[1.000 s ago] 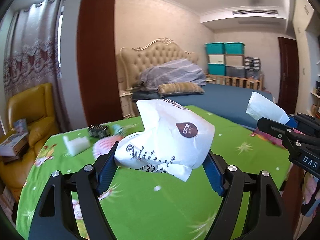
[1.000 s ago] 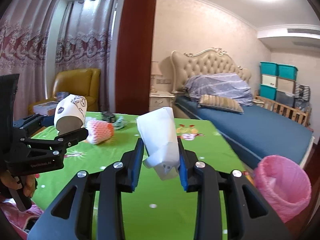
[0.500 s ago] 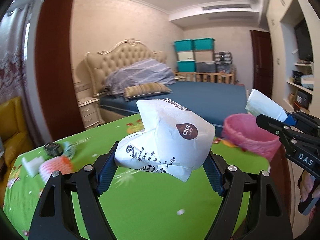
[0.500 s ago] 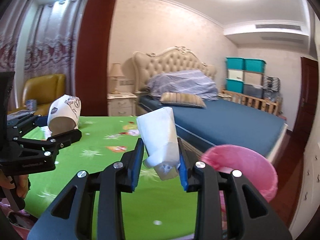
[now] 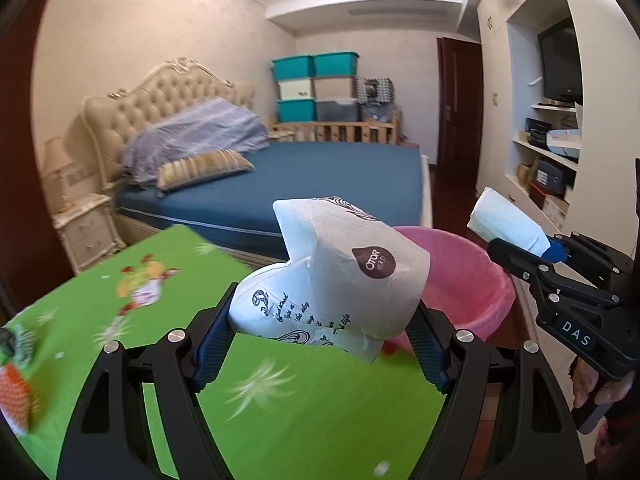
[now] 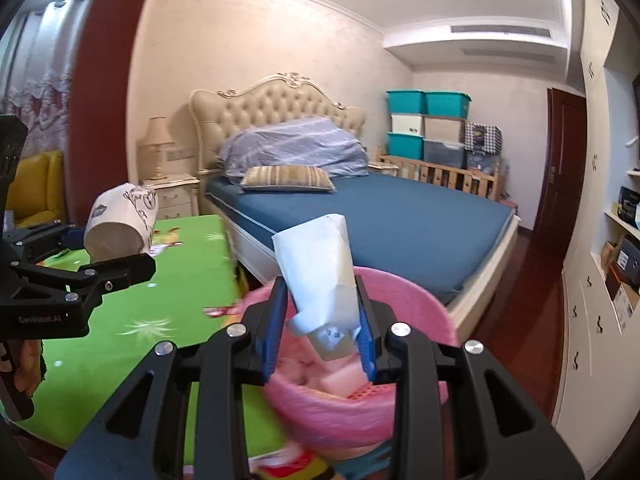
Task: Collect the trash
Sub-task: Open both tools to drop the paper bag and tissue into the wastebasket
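Two grippers carried trash toward a pink bin [image 6: 420, 304].
Left gripper [image 5: 320, 344] clamped a crushed paper cup [image 5: 332, 280]; right gripper [image 6: 322, 324] clamped folded paper [image 6: 320, 264] over the bin. Neither was dropped yet.

I see the desk [image 5: 304, 412] under its green cloth, with an orange-and-white scrap [image 5: 12, 396] lying at its left edge.

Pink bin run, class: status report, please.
Left gripper shut on crushed paper cup. Right gripper shut on white wrapper, above pink bin. Nothing blocking.
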A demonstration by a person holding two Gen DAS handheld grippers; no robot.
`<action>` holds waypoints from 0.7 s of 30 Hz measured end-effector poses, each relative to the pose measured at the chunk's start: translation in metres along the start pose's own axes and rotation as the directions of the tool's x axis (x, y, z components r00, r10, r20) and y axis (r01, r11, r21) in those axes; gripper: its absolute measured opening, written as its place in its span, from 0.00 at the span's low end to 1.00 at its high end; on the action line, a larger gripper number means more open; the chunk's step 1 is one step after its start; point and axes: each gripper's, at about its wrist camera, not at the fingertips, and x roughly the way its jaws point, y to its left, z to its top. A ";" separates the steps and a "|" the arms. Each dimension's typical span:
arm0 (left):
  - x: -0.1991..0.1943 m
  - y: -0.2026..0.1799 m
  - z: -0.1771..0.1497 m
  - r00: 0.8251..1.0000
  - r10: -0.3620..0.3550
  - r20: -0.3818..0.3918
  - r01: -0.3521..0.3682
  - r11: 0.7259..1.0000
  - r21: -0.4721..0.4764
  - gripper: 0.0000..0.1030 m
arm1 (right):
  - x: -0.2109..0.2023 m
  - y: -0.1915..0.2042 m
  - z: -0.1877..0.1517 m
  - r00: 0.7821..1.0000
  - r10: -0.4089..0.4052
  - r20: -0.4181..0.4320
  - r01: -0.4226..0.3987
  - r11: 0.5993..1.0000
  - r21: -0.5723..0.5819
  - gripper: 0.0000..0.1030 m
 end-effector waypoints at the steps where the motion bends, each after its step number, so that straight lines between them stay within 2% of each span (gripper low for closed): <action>1: 0.010 -0.004 0.003 1.000 -0.014 -0.009 0.014 1.000 -0.004 0.71 | 0.006 -0.010 0.001 1.000 -0.008 -0.008 0.008 1.000 0.004 0.30; 7: 0.061 -0.032 0.021 0.996 -0.075 -0.055 0.075 0.997 0.000 0.71 | 0.042 -0.050 0.003 0.999 -0.025 -0.045 0.026 0.999 0.035 0.31; 12: 0.093 -0.050 0.031 0.988 -0.127 -0.086 0.128 0.992 -0.003 0.72 | 0.069 -0.054 0.006 0.998 -0.015 -0.068 0.017 0.999 0.028 0.34; 13: 0.099 -0.052 0.031 0.984 -0.155 -0.092 0.153 0.988 -0.023 0.73 | 0.074 -0.056 0.006 0.998 -0.011 -0.067 0.012 1.000 0.024 0.37; 15: 0.108 -0.051 0.033 0.980 -0.172 -0.101 0.168 0.984 -0.053 0.74 | 0.084 -0.060 0.007 0.998 -0.009 -0.069 0.011 1.000 0.027 0.55; 16: 0.110 -0.049 0.033 0.981 -0.168 -0.099 0.162 0.984 -0.069 0.83 | 0.083 -0.062 0.002 0.997 -0.014 -0.070 0.016 0.999 0.037 0.62; 18: 0.106 -0.044 0.030 0.981 -0.182 -0.072 0.176 0.980 -0.090 0.90 | 0.084 -0.071 0.004 0.998 -0.011 -0.065 0.016 0.998 0.066 0.62; 21: 0.089 -0.033 0.025 0.988 -0.148 -0.043 0.146 0.988 -0.055 0.90 | 0.069 -0.077 0.004 0.999 -0.018 -0.048 0.023 0.996 0.089 0.62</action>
